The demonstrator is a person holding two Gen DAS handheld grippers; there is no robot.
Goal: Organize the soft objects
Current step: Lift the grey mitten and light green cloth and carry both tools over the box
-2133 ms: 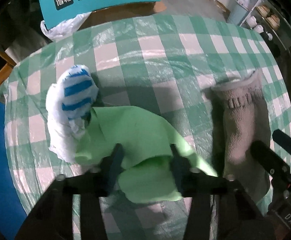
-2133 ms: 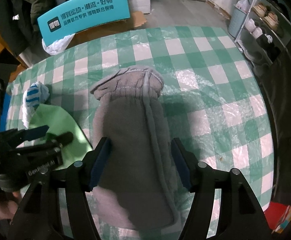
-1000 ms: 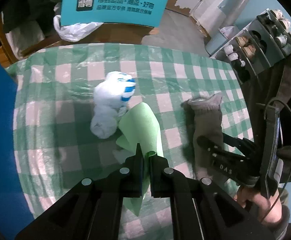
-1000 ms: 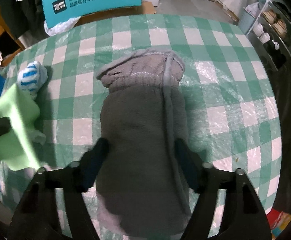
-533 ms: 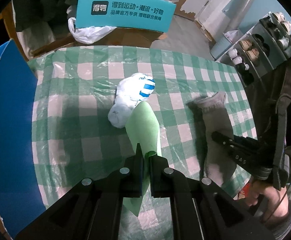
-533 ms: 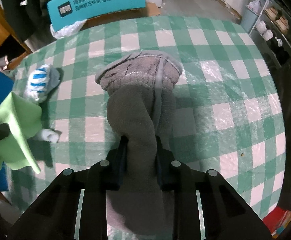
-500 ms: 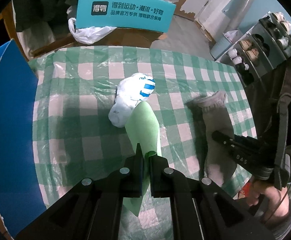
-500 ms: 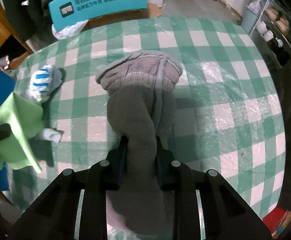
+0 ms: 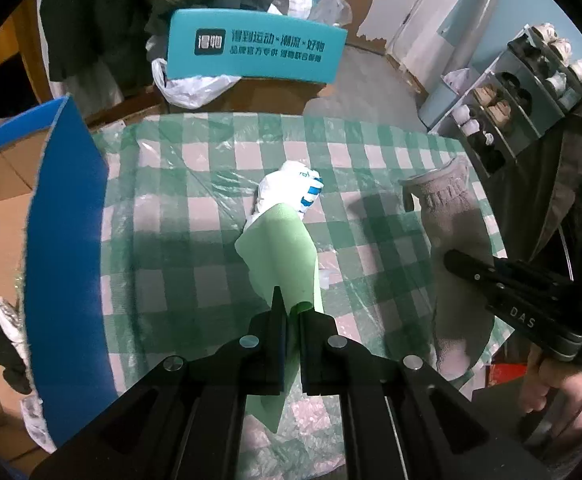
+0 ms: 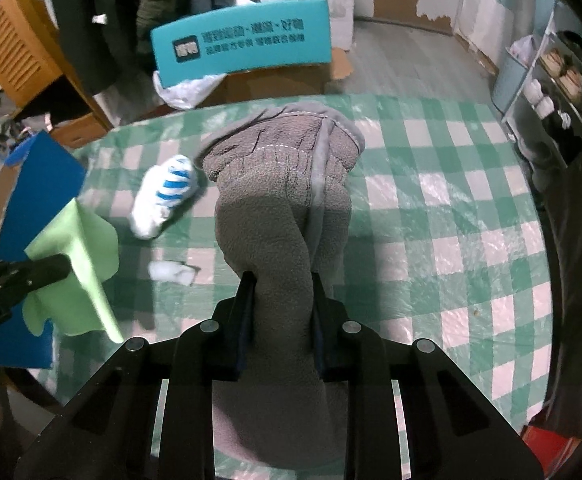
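Both cloths have come up off the table since the earlier pictures: the right gripper (image 10: 283,292), whose jaws stood wide on either side of the grey sock (image 10: 287,200), has just been closing and now pinches the sock's narrow middle between its pads, while the green cloth (image 9: 283,256), which lay spread flat before, now hangs from the left gripper (image 9: 291,312).

Nearest in the left wrist view, that gripper's jaws are pressed fully together on a fold of the green cloth, with the rest of the cloth standing out ahead of the fingers and a tail drooping below them. In the right wrist view the grey sock bunches at the grip and widens toward its ribbed cuff, which is raised over the checked table (image 10: 451,208); its lower end hangs down past the fingers.

Just beyond the green cloth a white sock with blue stripes (image 9: 291,194) lies on the table, left of the grey sock's cuff in the right wrist view. A small white scrap (image 10: 171,272) lies on the table nearer than it.

At the table's left edge stands a blue-walled cardboard box (image 9: 67,240) with dark and white items inside. Past the far edge sit a teal sign (image 9: 257,50) and a white plastic bag (image 9: 191,88), with shoe shelves (image 9: 531,80) to the right.
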